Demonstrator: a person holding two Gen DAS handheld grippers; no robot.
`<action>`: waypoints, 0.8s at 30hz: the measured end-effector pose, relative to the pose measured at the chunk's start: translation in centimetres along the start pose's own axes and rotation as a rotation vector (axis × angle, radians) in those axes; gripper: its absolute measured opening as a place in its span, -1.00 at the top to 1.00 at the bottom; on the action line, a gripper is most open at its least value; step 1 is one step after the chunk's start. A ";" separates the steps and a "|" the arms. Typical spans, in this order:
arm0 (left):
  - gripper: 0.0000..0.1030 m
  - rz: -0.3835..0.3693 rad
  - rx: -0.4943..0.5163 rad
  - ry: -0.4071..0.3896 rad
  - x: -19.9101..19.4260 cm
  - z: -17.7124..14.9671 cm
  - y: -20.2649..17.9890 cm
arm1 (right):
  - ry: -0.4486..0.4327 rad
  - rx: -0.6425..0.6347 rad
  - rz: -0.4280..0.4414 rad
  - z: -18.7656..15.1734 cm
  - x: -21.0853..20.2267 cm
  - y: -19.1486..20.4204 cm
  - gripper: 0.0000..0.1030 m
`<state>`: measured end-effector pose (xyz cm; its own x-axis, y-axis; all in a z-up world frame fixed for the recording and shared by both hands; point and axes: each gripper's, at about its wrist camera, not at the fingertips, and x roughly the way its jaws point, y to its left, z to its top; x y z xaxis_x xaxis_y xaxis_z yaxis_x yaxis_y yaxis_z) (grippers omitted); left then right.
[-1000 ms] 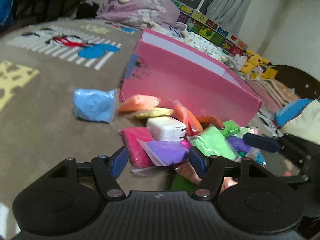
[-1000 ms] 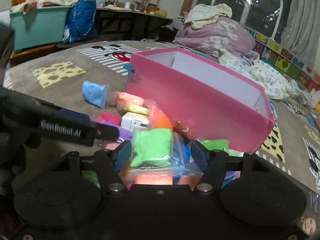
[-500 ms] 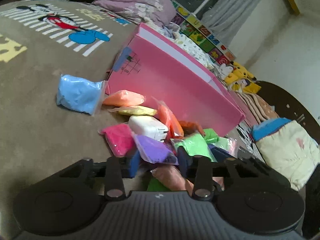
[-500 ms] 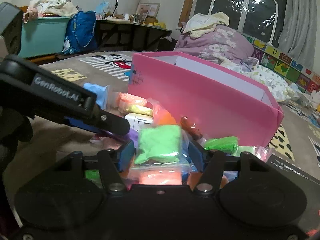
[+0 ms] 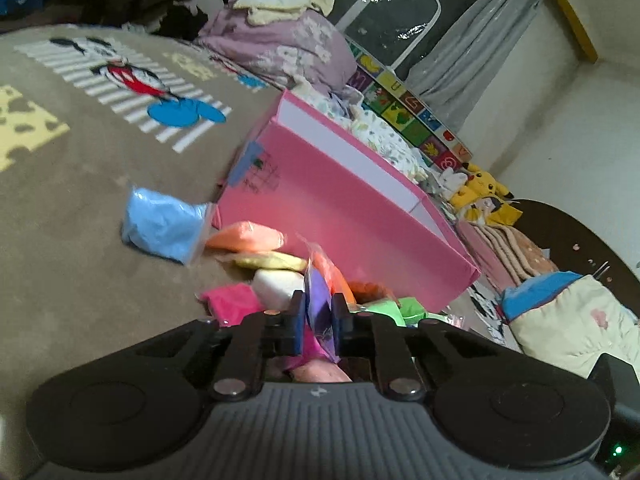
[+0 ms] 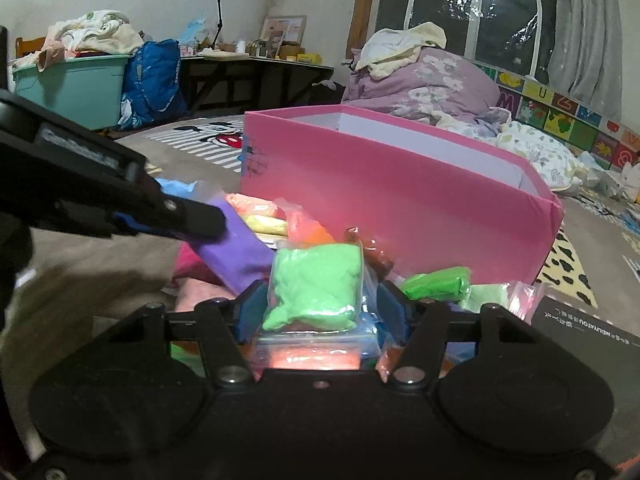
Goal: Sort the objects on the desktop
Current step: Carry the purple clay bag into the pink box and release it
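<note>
- One pink box [image 5: 344, 216], open at the top.
- One light blue clay bag [image 5: 162, 226].
- One purple clay bag [image 5: 318, 304].
- One white charger block [image 5: 276, 286].
- One yellow clay bag [image 5: 272, 261].
- One magenta clay bag [image 5: 232, 300].
- Two pale orange clay bags: one [image 5: 246, 236] by the box, another [image 6: 312, 354] low in the heap.
- At least two green clay bags [image 6: 316, 284], [image 6: 436, 286]; the heap hides whether there are more.
- Two grippers: left gripper [image 5: 316, 318], right gripper [image 6: 320, 308].
- One yellow plush toy [image 5: 484, 196].

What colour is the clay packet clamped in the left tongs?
Purple clay packet, clearest in the right wrist view.
</note>
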<state>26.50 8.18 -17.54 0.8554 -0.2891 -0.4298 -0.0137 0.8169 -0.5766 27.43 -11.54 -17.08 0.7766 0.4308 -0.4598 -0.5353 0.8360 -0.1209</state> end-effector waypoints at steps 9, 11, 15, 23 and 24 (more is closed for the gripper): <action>0.77 0.106 0.116 -0.061 -2.4 1.7 -2.6 | 0.004 0.012 0.011 0.3 0.4 -0.4 -0.18; 0.77 0.116 0.139 -0.073 -3.0 2.3 -3.3 | 0.006 0.019 0.014 0.4 0.5 -0.6 -0.18; 0.77 0.137 0.191 -0.090 -3.8 3.5 -4.7 | 0.011 0.036 0.019 0.4 0.8 -0.7 -0.18; 0.77 0.151 0.285 -0.103 -3.8 5.6 -7.4 | 0.015 0.075 0.032 0.5 0.9 -1.2 -0.13; 0.77 0.153 0.298 -0.102 -3.6 5.9 -7.7 | 0.016 0.077 0.034 0.5 0.9 -1.3 -0.13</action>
<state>26.55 5.89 -7.43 0.9026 -0.1125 -0.4154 -0.0073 0.9611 -0.2762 28.95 -12.07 -16.91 0.7528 0.4543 -0.4763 -0.5333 0.8451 -0.0369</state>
